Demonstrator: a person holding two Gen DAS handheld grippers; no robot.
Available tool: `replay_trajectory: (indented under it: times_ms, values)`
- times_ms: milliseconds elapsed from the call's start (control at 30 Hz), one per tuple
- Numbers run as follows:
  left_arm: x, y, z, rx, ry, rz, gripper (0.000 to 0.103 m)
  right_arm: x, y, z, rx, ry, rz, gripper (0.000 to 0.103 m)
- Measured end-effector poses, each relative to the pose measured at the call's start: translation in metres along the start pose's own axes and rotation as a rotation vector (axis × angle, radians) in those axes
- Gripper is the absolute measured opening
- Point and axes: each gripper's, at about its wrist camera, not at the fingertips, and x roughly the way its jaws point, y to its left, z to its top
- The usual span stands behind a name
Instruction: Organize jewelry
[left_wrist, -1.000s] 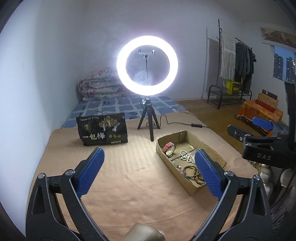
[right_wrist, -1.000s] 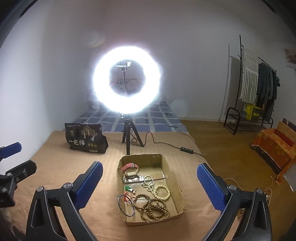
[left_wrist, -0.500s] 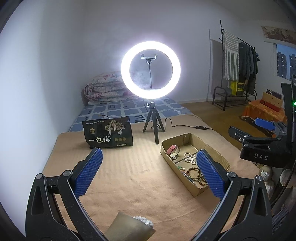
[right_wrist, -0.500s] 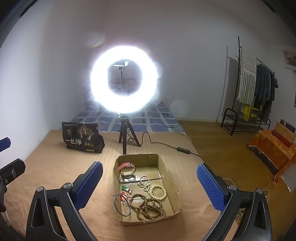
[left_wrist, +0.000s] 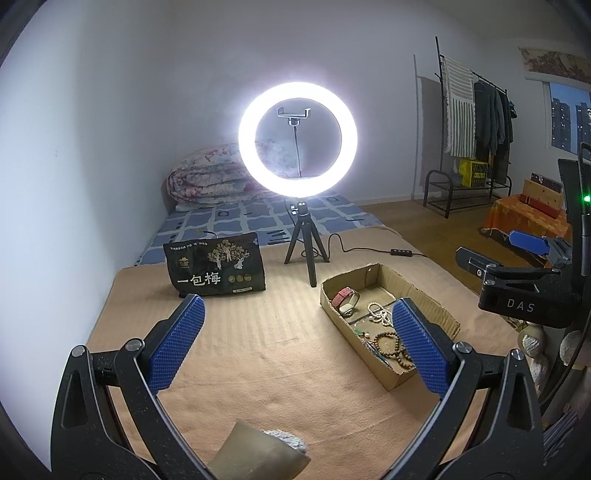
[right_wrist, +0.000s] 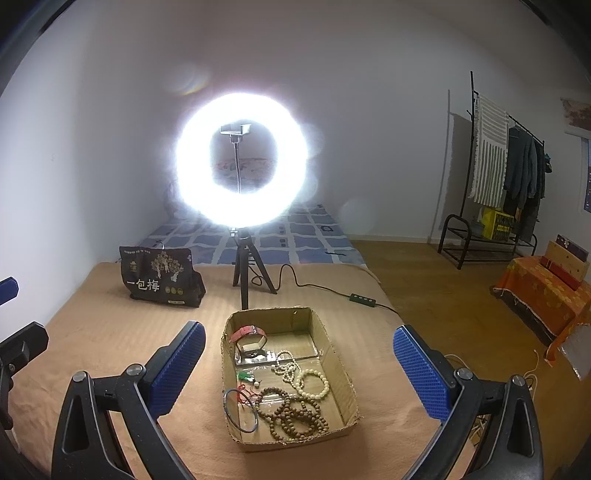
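Both grippers were held spread wide, empty. The right gripper (right_wrist: 299, 373) was seen centred directly over the cardboard box (right_wrist: 341, 373) of jewelry, its long axis running away from it; from the left gripper (left_wrist: 295, 343) the box (left_wrist: 428, 302) lay off right, so the right was judged nearer

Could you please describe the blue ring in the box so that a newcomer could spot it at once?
Find the ring light on its tripod; the cardboard box lies just in front of it on the tan blanket. The blue ring lies in the box's near left corner, by the brown beads. It alone is a thin, plain hoop, not beaded.
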Motion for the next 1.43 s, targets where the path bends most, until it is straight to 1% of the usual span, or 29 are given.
replay_trajectory:
  times_ms: [567, 767, 1200, 1433]
  values:
    - [0.0007, -0.0012, 0.0012, 0.007, 0.001, -0.003, 0.103, -0.0013, -0.0010, -0.0011, -0.003, 0.002, -0.001, 0.103]
    - [0.0028, -0.0006, 0.0015, 0.006, 0.013, -0.004, 0.103, -0.0015, -0.0012, -0.0016, -0.002, 0.005, 0.002, 0.103]
    - [0.0043, 0.0019, -0.0003, 0.015, 0.016, 0.019, 0.103, 0.0019, -0.0031, -0.0027, -0.008, 0.016, 0.005, 0.103]
    - [0.0027, 0.0013, -0.0014, 0.017, 0.004, 0.034, 0.103, 0.0027, -0.0024, -0.0027, -0.011, 0.018, 0.005, 0.103]
